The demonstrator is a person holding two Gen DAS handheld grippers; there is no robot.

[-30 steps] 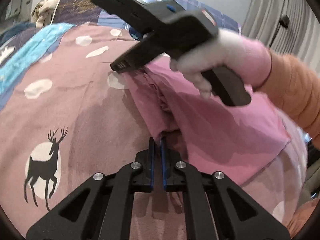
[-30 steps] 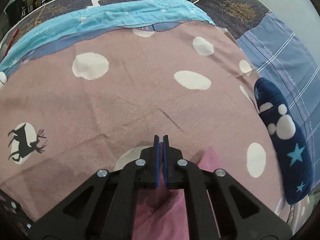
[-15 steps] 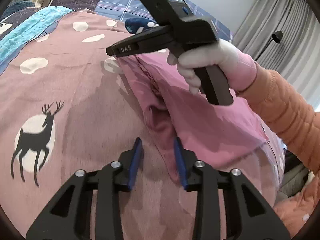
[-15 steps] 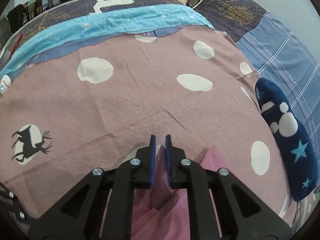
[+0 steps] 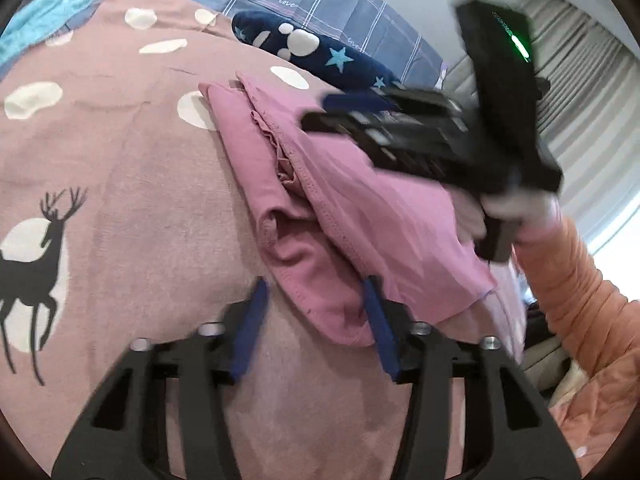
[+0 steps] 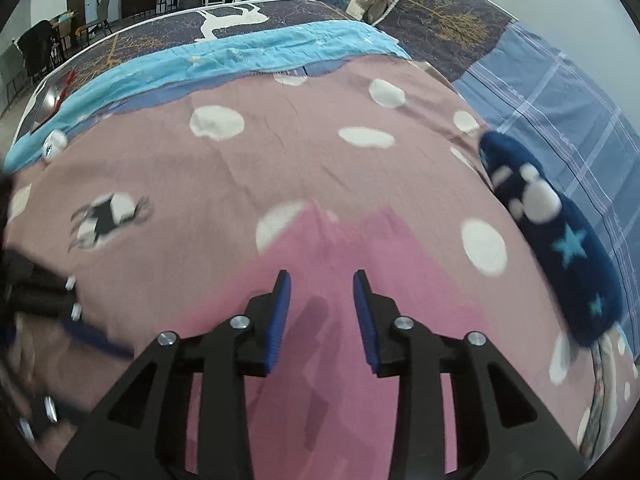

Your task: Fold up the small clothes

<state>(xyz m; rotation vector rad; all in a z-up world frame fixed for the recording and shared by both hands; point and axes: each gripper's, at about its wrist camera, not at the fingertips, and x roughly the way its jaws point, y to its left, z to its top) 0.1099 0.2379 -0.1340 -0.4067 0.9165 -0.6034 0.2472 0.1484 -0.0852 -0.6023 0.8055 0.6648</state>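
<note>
Laundry on the bed is one small pink garment (image 5: 360,200), lying half folded on a dusty-rose bedspread (image 5: 140,200) printed with pale spots and a black deer. Its layers overlap, with a stitched hem running down the middle and a loose rounded fold sagging toward the near edge.

The left gripper (image 5: 314,320) sits low at that near corner. Its jaws, which have just been working open and shut, stand well apart, and the rounded fold lies between the blue pads (image 5: 250,328) unpinched (the far pad looks to brush the cloth, though I can't be sure).

The right gripper (image 6: 322,304) hangs above the garment's far side, blurred, in a white-gloved right hand (image 5: 520,208) with an orange sleeve (image 5: 580,300) behind it. Its jaws have just been opening and now stand released; nothing is caught between them, only pink cloth flat on the bed below.

Just beyond the garment lies a navy cloth with stars and white blobs (image 5: 320,52), against blue checked bedding (image 5: 320,0). Grey curtains (image 5: 580,100) hang to the side.
</note>
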